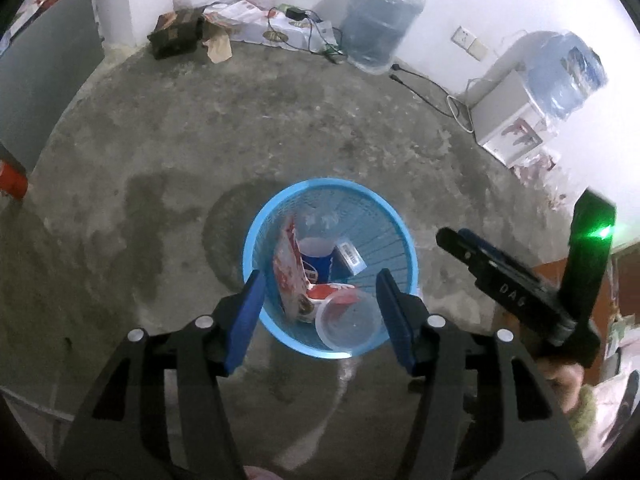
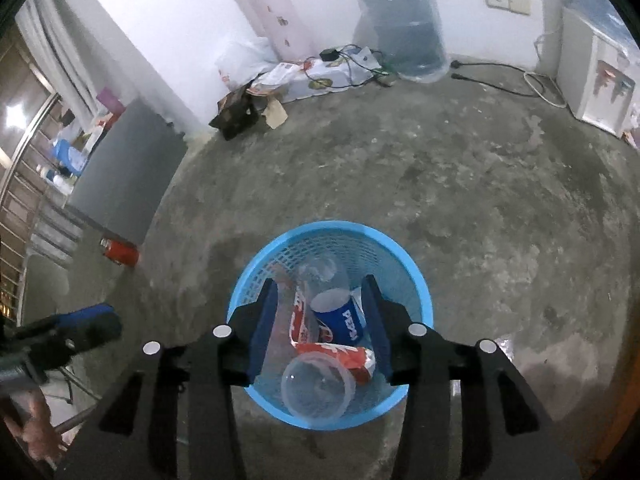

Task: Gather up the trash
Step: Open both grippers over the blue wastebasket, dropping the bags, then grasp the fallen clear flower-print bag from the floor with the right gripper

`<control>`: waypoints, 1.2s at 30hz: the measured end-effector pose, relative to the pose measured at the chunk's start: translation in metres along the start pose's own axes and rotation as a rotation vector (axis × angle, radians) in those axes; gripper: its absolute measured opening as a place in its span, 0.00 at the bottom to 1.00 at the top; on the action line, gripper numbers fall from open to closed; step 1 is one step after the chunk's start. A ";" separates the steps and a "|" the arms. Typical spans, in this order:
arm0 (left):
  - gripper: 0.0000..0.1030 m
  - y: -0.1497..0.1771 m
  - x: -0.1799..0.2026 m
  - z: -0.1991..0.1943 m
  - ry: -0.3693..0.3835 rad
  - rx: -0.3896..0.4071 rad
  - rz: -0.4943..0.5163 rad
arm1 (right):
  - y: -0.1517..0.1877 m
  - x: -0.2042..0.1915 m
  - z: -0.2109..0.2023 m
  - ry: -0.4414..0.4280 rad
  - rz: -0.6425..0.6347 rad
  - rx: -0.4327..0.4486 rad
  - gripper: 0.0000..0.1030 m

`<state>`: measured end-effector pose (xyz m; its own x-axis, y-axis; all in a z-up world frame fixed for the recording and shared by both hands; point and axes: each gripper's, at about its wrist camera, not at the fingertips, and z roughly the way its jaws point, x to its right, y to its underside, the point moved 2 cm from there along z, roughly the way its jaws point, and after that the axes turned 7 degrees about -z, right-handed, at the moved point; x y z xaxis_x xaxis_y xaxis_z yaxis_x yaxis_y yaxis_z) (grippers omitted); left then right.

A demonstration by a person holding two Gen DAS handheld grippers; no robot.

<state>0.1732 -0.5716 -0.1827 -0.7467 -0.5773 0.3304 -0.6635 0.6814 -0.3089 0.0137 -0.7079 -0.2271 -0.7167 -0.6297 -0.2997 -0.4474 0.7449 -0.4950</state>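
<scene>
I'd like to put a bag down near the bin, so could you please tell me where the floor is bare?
The concrete floor lies bare between the blue basket and the water jug, and on toward the white dispenser. It is crowded along the far wall, with papers and cables, and inside the basket. A red can lies beside the grey panel.

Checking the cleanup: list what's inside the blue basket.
Inside the blue basket: a clear plastic cup, a blue Pepsi cup, a crushed red can, a red-and-white wrapper and a small blue box. The basket's bottom is covered.
</scene>
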 end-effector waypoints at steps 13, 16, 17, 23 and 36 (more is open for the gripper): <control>0.72 0.008 -0.016 -0.126 -0.012 0.068 0.047 | 0.077 0.142 0.055 0.217 0.295 -0.181 0.71; 0.77 0.022 -0.035 -0.169 -0.016 0.101 0.038 | 0.101 0.165 0.098 0.245 0.397 -0.297 0.76; 0.79 0.029 -0.043 -0.182 -0.021 0.108 0.028 | 0.109 0.168 0.110 0.233 0.413 -0.327 0.78; 0.80 0.064 -0.091 -0.234 -0.043 0.133 -0.099 | 0.155 0.175 0.183 0.318 0.407 -0.469 0.81; 0.80 0.128 -0.146 -0.339 -0.160 0.274 -0.267 | 0.175 0.190 0.241 0.424 0.235 -0.517 0.85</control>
<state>0.2130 -0.2473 0.0318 -0.5301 -0.7949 0.2952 -0.8067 0.3656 -0.4642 -0.0721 -0.7505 -0.5679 -0.9248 -0.3778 0.0447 -0.3770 0.9259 0.0255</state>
